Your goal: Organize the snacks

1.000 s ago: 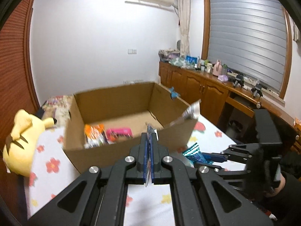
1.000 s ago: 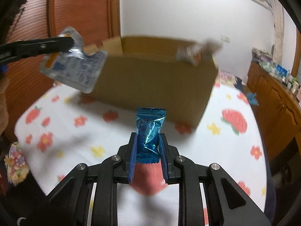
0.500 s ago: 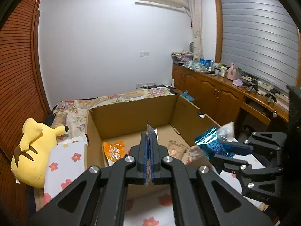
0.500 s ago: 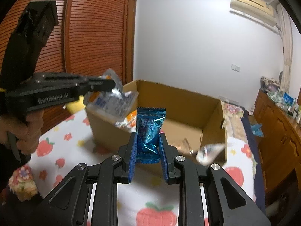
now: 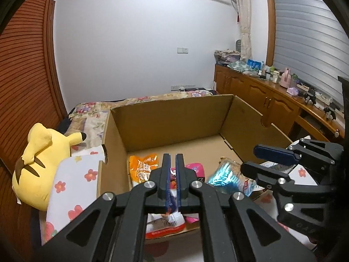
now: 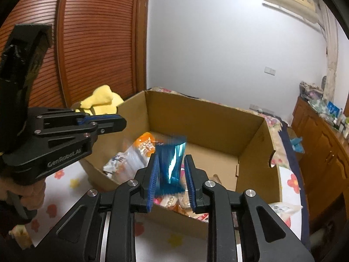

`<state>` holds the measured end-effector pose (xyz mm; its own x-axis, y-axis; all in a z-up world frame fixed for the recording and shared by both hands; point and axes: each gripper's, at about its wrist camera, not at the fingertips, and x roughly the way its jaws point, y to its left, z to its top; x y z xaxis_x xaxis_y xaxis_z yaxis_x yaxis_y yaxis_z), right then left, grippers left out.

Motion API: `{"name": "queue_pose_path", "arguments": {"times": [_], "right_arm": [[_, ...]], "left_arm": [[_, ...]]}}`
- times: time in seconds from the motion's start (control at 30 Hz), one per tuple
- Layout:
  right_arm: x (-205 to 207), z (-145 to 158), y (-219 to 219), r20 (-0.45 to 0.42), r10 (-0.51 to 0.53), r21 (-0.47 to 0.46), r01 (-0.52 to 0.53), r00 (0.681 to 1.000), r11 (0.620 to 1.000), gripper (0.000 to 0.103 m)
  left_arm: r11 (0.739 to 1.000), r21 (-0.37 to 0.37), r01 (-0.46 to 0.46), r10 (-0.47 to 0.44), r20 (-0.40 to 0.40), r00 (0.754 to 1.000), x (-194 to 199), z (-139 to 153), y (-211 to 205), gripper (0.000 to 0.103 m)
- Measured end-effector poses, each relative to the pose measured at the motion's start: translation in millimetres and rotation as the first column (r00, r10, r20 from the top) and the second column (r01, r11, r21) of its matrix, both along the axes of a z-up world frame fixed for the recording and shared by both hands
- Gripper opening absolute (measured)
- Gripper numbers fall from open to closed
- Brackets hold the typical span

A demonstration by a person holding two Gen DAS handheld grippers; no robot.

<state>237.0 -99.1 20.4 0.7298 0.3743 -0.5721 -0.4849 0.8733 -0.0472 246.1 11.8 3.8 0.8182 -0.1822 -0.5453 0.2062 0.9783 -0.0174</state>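
Above open brown cardboard box [image 6: 209, 126]: right tool [image 6: 171, 181] just parted, blurred blue foil candy wrapper [image 6: 172, 159] loose between pads, untouched. Left tool [image 5: 172, 174] nearly together, nothing gripped; white-orange snack pouch [image 5: 165, 224] lying in box beneath.

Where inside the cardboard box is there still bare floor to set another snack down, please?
The box floor is bare along the far wall and the right wall. The near end is crowded: orange packet, pink packet, white pouch.
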Motion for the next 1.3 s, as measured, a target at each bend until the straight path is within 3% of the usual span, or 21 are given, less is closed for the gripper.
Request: {"name": "queue_pose_path", "arguments": {"times": [0.13,0.27,0.73,0.93,1.0,1.3], "right_arm": [[5.7,-10.2,3.7,-0.013,-0.012,-0.018,0.012,1.0,1.0,0.03],[2.5,-12.5,1.3,-0.017,-0.022,0.0,0.022,1.0,1.0,0.031],[-63.1,14.9,-20.8,0.073,-0.063,0.061,0.059,0.995,0.996,0.038],[-82.3,21.6,-26.1,0.093,-0.085,0.083,0.077,0.992,0.994,0.043],[-88.3,23.4,-28.5,0.1,-0.093,0.088,0.085,0.991,0.993,0.045],[-110.3,27.8,-40.0,0.12,-0.133,0.109,0.12,0.984,0.987,0.063]], "left_arm": [[1.0,0.005,-0.008,0.008,-0.004,1.0,-2.2,-5.3,-0.7,0.011],[1.0,-0.006,-0.024,0.024,-0.002,1.0,-10.3,-7.3,2.1,0.024],[0.998,0.029,-0.047,0.044,0.081,0.996,-86.2,8.4,-1.0,0.04],[0.998,0.029,-0.056,0.052,0.119,0.992,-117.6,18.4,-6.1,0.059],[0.998,0.018,-0.059,0.056,0.136,0.989,-126.6,20.8,-6.0,0.072],[0.993,0.03,-0.118,0.112,0.154,0.982,-152.7,25.9,-6.4,0.088]]}}
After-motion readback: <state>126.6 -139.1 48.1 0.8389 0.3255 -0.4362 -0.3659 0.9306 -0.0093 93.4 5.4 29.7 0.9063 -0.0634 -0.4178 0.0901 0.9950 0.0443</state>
